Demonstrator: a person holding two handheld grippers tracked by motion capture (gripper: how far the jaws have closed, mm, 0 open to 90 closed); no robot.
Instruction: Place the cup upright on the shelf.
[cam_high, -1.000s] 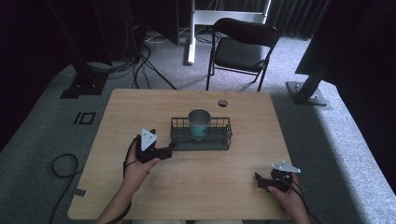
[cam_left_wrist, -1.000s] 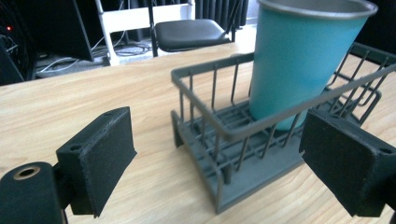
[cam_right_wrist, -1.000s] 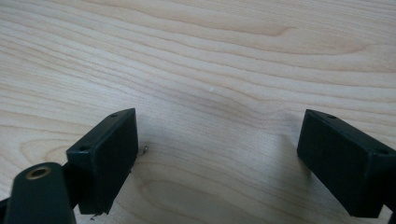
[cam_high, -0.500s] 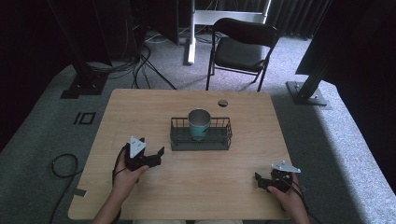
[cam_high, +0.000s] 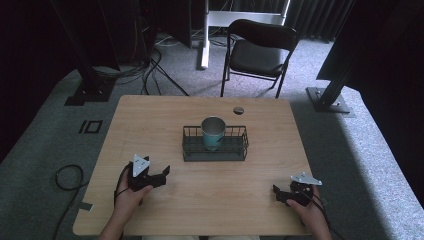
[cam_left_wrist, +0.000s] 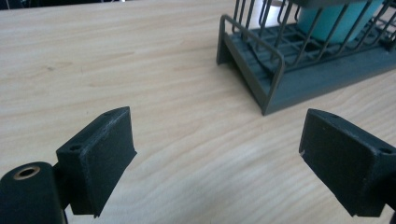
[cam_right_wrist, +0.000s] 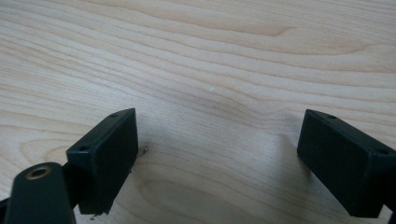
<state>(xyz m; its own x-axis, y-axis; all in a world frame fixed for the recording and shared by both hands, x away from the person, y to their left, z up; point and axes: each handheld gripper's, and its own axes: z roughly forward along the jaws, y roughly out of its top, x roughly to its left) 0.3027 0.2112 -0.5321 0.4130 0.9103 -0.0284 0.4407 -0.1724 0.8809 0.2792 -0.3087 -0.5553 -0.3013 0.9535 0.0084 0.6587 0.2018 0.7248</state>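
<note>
A teal cup (cam_high: 213, 132) stands upright in a dark wire basket (cam_high: 189, 150) at the middle of the wooden table (cam_high: 210, 200). My left gripper (cam_high: 161, 175) rests low at the front left, open and empty, its jaws aimed toward the basket (cam_left_wrist: 261, 88), whose near corner and the cup (cam_left_wrist: 336, 21) show in the left gripper view. My left gripper (cam_left_wrist: 224, 158) has bare wood between its jaws. My right gripper (cam_high: 278, 192) sits at the front right, open, with only tabletop between its jaws (cam_right_wrist: 217, 158).
A small round grommet (cam_high: 238, 110) sits in the table near the far edge. Behind the table stands a black chair (cam_high: 260, 50). Cables (cam_high: 65, 175) lie on the grey floor at the left. Dark stand bases flank the table.
My left gripper has drawn back from beside the basket toward the table's front left, its jaws still open. The right gripper has stayed in place.
</note>
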